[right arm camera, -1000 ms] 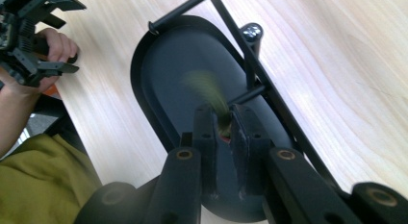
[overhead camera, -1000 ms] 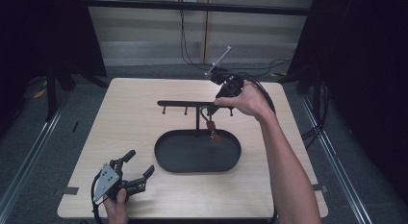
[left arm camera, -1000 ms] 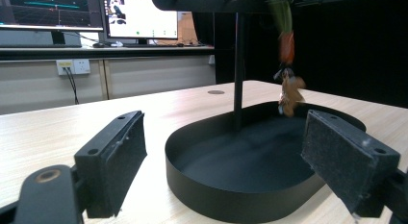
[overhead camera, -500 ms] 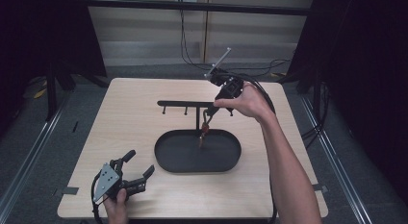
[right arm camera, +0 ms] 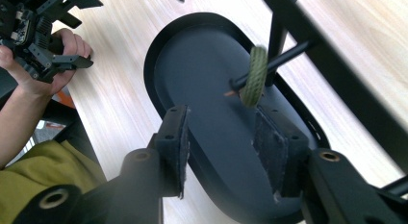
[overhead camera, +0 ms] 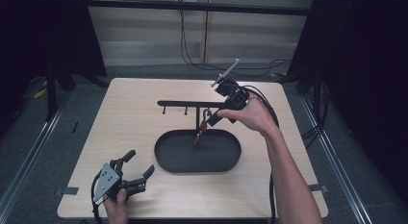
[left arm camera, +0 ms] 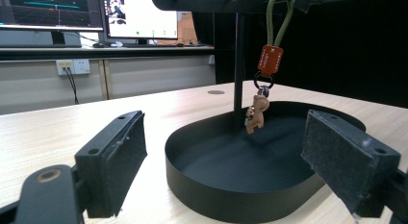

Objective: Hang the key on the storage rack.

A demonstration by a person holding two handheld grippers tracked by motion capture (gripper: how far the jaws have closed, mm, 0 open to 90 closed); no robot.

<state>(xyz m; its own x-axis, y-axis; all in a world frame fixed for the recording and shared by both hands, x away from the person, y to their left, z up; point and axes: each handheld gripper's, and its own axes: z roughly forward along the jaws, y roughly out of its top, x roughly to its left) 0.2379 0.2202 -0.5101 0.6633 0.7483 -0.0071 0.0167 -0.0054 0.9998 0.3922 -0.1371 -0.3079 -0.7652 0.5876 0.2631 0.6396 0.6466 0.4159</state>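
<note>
The small keychain with an olive-green cord loop, an orange leather tag and a tan bear-shaped charm (left arm camera: 262, 84) hangs by its loop from a peg of the black metal T-shaped hook stand (overhead camera: 192, 104), dangling over the black oval metal tray (overhead camera: 166, 159). The right gripper (right arm camera: 222, 137) has just been opening its jaws; the loop sits just beyond their tips, not pinched. The left gripper (overhead camera: 137, 172) rests wide open and empty near the table's front edge. The keychain looks light and limp (it will swing freely), so the cord loop is likely the surest place to grasp, the charm being small and rounded.
</note>
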